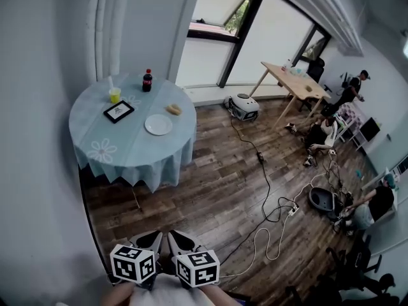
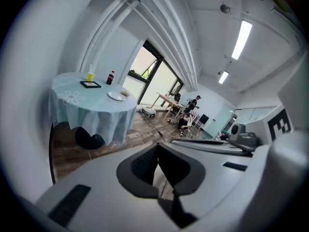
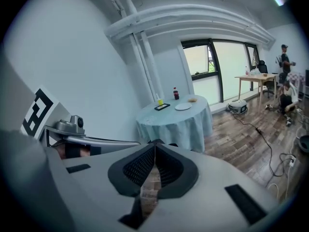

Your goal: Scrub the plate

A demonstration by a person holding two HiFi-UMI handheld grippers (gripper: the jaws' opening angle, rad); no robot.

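Daylight floods in through the tall windows [image 1: 268, 43], which blow out to near white. A ceiling strip lamp [image 2: 241, 38] glares in the left gripper view. The room is bright and even, with deep shade under the tabletop [image 1: 89, 116]. Fisheye distortion bends walls and pipes, both gripper views have black vignetted corners, and their nearest foreground is soft.
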